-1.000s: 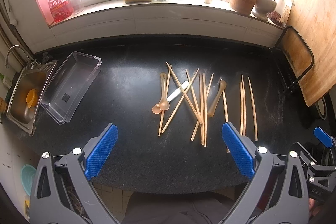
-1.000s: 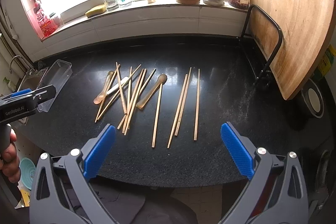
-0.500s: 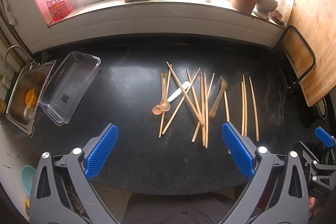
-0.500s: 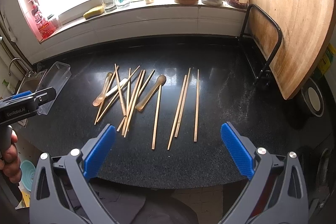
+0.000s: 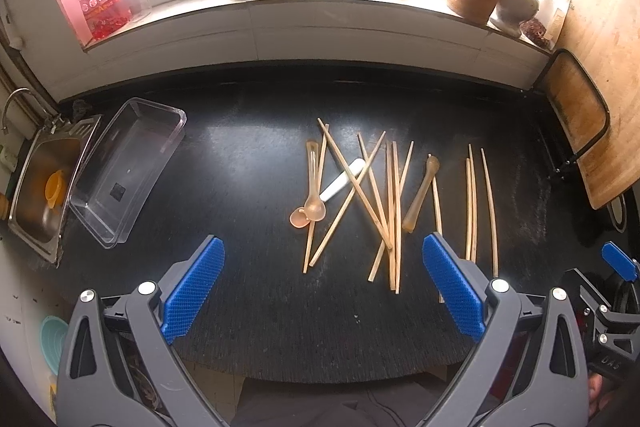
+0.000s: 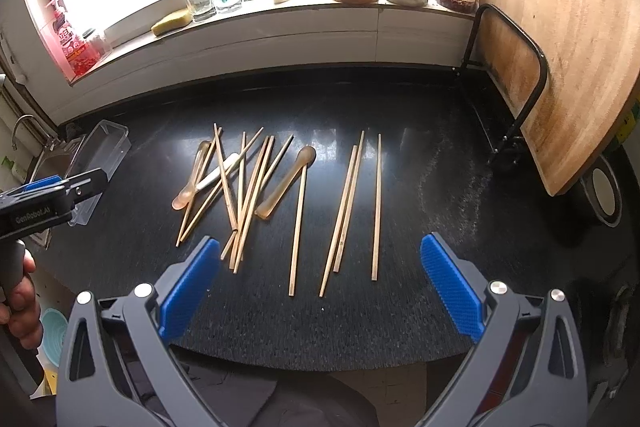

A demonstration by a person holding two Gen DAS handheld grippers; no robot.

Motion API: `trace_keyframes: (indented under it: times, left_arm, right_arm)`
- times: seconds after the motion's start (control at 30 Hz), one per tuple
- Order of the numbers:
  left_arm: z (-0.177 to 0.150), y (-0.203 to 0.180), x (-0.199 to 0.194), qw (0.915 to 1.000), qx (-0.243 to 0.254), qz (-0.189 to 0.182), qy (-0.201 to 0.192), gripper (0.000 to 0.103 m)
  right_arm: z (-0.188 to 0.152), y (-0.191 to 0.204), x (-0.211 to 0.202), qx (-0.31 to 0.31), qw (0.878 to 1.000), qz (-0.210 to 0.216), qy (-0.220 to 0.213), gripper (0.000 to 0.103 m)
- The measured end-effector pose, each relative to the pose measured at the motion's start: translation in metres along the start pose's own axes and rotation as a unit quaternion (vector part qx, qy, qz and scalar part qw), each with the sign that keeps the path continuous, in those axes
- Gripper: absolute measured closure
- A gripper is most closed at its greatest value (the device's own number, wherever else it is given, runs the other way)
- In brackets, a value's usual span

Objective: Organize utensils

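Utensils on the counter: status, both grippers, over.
Left gripper open, empty; right gripper open, empty. Chopsticks and spoons loose on counter, none gripped. Clear bin empty at left. Path clear.

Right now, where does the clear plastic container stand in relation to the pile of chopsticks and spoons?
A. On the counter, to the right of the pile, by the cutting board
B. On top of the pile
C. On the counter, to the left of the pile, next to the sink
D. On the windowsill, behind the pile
C: the clear plastic container stands empty on the black counter, left of the pile, beside the sink.
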State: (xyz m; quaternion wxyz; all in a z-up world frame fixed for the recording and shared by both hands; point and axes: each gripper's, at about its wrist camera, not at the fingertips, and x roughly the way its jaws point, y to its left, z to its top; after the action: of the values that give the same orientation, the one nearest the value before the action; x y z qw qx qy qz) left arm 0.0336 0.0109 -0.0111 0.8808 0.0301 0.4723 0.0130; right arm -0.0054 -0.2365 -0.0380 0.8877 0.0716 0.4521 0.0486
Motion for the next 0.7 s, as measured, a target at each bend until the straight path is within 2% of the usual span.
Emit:
trace_keyframes:
  times: [0.2,0.3,0.37,0.43,0.6,0.7]
  left_arm:
    - [0.011,0.006,0.025,0.9999,0.0,-0.009,0.007,0.006]
    - [0.013,0.016,0.052,0.9999,-0.003,-0.008,0.008,0.006]
    - [0.015,0.023,0.079,1.0,-0.001,0.003,0.001,0.006]
    - [0.019,0.027,0.109,0.9997,0.009,0.018,0.016,0.006]
    - [0.039,0.028,0.188,0.9981,0.019,0.024,0.054,0.006]
    - [0.045,0.024,0.216,0.9975,0.036,0.024,0.055,0.006]
  right_arm:
    - [0.011,-0.005,0.018,0.006,1.0,-0.002,0.003,0.006]
    - [0.014,-0.012,0.036,0.005,1.0,-0.013,0.002,0.006]
    - [0.015,-0.017,0.052,0.008,1.0,-0.02,0.009,0.006]
    - [0.016,-0.025,0.072,0.021,0.999,-0.023,0.023,0.006]
    - [0.019,-0.04,0.113,0.039,0.997,-0.04,0.054,0.006]
    - [0.022,-0.047,0.131,0.05,0.995,-0.045,0.071,0.006]
